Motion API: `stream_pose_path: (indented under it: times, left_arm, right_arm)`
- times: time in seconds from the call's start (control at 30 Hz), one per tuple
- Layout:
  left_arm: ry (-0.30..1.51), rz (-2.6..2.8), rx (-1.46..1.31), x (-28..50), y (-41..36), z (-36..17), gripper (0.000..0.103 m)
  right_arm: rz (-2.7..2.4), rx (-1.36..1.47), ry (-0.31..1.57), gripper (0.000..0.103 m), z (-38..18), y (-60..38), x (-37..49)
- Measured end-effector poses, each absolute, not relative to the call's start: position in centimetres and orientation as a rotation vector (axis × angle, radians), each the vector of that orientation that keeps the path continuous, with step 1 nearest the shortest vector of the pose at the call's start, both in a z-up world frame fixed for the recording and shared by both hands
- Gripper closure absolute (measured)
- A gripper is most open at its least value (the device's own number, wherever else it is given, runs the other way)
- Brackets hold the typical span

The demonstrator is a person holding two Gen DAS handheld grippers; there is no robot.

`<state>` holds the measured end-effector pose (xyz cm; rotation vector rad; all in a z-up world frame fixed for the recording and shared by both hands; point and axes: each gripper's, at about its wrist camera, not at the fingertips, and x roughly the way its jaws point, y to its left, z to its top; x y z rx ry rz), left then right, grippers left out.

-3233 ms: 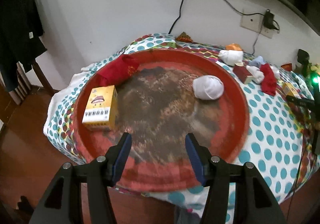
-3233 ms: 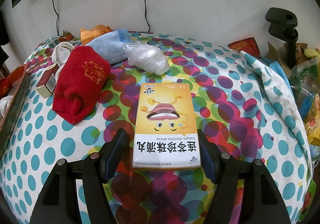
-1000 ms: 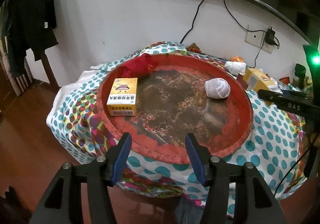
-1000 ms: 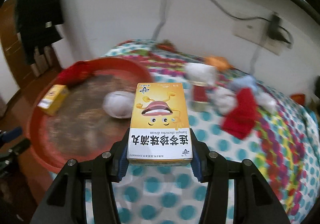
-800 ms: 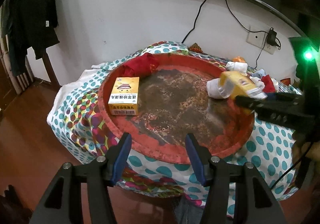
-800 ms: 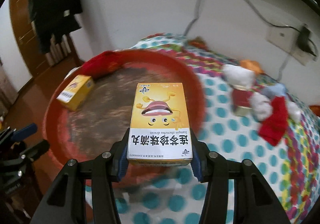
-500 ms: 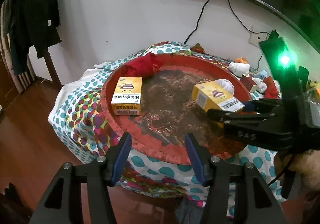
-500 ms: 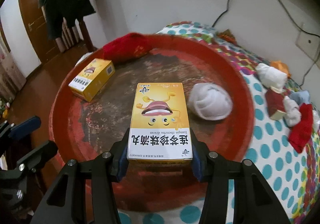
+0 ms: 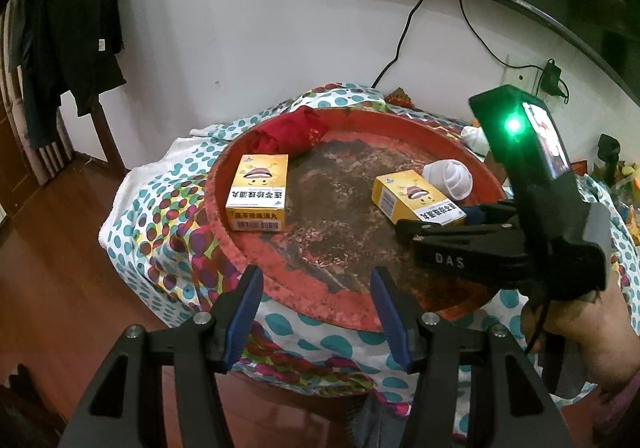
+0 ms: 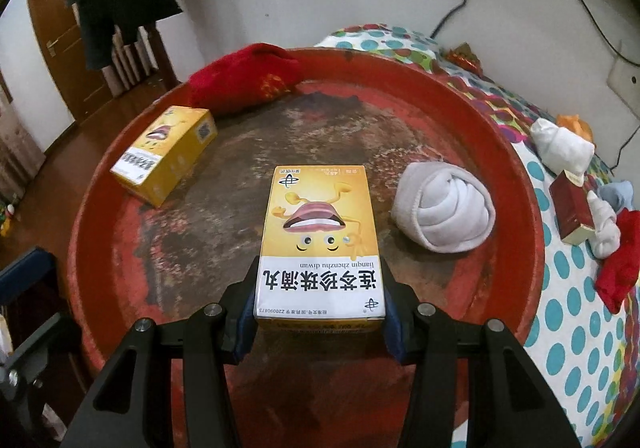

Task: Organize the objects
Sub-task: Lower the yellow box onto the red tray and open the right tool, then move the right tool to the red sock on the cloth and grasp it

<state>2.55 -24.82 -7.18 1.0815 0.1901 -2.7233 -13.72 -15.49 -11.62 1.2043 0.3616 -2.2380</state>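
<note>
Nearest, the right gripper (image 10: 320, 328) pinches a yellow medicine box (image 10: 320, 244) by its long sides, blue pads pressed to it, above the worn middle of the round red tray (image 10: 516, 152); whether the box touches the tray floor I cannot tell. The left gripper (image 9: 316, 308) hangs off the tray's near rim with its jaws spread and nothing between them. Just right of the held box a rolled white sock (image 10: 444, 208) lies on the tray. Toward the tray's left edge sits a second yellow box (image 10: 164, 152), flat on the floor, and beyond it a red sock (image 10: 244, 76) is draped over the far-left rim. Off the tray's right edge, on the polka-dot cloth (image 10: 568, 360), lie a small red box (image 10: 572, 208), white socks (image 10: 560, 144) and another red sock (image 10: 620, 264).
</note>
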Motion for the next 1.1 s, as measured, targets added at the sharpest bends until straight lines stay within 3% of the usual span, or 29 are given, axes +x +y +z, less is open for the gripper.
stream_pose_path:
  times: [0.47,0.6,0.93,1.1]
  left_arm:
    - [0.188,-2.722,1.094,2.5,-24.7,-7.3,0.046]
    - [0.175,-2.725,1.096,2.5,-24.4,-7.3,0.046]
    - [0.169,-2.720,1.119,2.2,-24.4,-7.8,0.046]
    - [0.152,-2.721,1.117,2.3,-24.1,-7.8,0.046]
  right_arm:
    - [-2.234,1.205,0.357,0.052,-11.5,-15.5,-13.9]
    - [-2.238,1.187,0.375,0.041,-11.3,-15.3,-13.5]
    - [-2.235,1.132,0.309,0.026,-9.5,-13.6,-12.8]
    - [-2.280,1.069,0.268,0.025,-8.3,-12.1,-12.4]
